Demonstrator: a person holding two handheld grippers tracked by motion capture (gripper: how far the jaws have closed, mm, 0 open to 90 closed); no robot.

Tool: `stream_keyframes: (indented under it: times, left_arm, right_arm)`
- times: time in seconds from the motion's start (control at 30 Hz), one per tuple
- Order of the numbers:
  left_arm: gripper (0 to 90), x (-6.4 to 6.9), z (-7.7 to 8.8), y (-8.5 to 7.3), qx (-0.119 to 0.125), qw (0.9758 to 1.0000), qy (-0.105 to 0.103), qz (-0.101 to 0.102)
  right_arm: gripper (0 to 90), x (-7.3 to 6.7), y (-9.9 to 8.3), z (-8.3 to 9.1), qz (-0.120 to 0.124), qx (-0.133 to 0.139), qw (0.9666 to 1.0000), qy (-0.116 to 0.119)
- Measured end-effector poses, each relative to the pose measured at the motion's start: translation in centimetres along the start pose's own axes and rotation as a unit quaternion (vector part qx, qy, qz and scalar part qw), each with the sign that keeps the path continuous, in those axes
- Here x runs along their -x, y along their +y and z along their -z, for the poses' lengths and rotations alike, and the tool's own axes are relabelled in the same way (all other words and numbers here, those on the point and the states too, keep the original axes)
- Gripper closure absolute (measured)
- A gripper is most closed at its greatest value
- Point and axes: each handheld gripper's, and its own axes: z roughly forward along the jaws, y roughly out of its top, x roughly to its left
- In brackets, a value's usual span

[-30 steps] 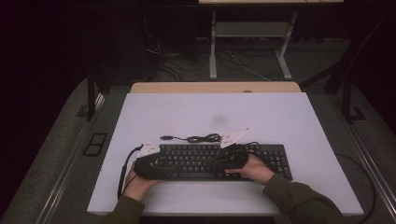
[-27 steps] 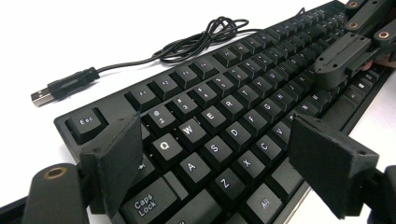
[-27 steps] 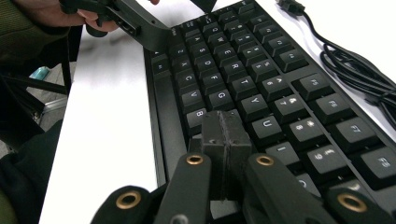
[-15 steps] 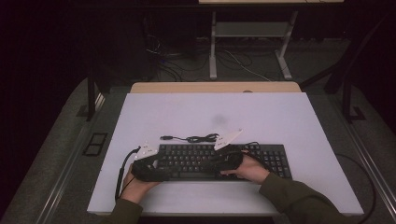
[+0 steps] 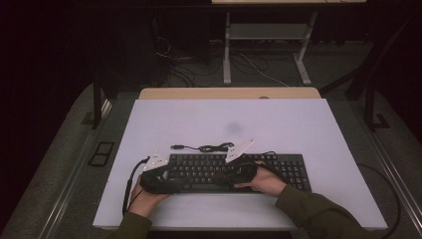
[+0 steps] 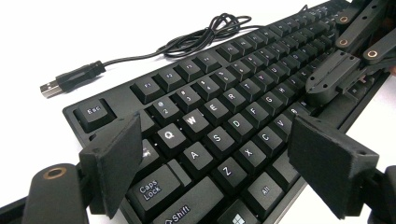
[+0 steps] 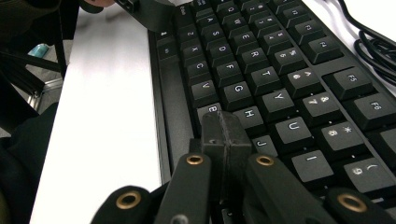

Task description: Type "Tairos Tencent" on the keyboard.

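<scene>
1. White tabletop [image 5: 308,129] is seen lit against a dark room, and the keyboard [image 5: 278,167] is laid on it near the person's edge, close to both hands

2. Nearest on the left, the left gripper [image 6: 219,158] is held low over the keyboard's left end with its jaws spread wide; nothing is clamped, and the Q, A and Z keys are seen between the pads [image 6: 116,163]

3. On the right, the right gripper [image 7: 224,133] is held with its jaws pressed together on nothing, the joined tips set at the keys near B and H, as if a key were to be pressed; whether a key is touched cannot be told

4. A wrong or double keystroke is judged the main risk: the closed tip is broader than one key, so a neighbouring key could be caught if it is lowered off-centre

5. A second risk is judged to lie in the left gripper's open pads, by which keys could be pressed unintentionally if that hand sinks

6. Just beyond the keyboard, its cable [image 5: 211,147] is bunched loosely and ends in an unplugged plug [image 6: 70,79]; nothing is blocked by it, though it could be snagged if the keyboard is pushed away

7. Farther off, a wooden desk edge [image 5: 199,93], floor wiring and a metal frame are made out, well clear of the work
</scene>
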Motion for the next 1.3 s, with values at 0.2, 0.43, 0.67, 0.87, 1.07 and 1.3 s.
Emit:
stream_keyframes:
  times: [0.2,0.43,0.67,0.87,1.07,1.3]
  left_arm:
    - [17.5,0.0,0.0,0.0,-0.001,1.0000,0.001,-0.004]
    - [22.2,0.2,0.0,0.1,0.001,0.9999,-0.004,-0.010]
    - [35.4,0.3,-0.1,0.3,0.001,0.9997,-0.015,-0.018]
    - [51.8,0.5,-0.5,0.5,-0.010,0.9986,-0.043,-0.031]
    - [68.0,0.8,-1.0,0.8,-0.017,0.9972,-0.062,-0.039]
    - [84.4,1.0,-1.6,1.0,-0.024,0.9956,-0.080,-0.041]
  right_arm:
    - [89.5,0.0,0.0,0.1,0.003,0.001,1.0000,-0.004]
    - [87.7,-0.1,0.1,0.4,-0.010,0.013,0.9998,-0.006]
    - [71.9,0.0,0.0,1.0,-0.017,0.024,0.9994,-0.016]
    - [60.5,0.2,-0.2,1.6,-0.024,0.036,0.9988,-0.024]
    - [47.1,0.3,-0.5,2.0,-0.031,0.041,0.9980,-0.037]
    - [35.2,0.6,-0.8,2.3,-0.043,0.043,0.9964,-0.059]
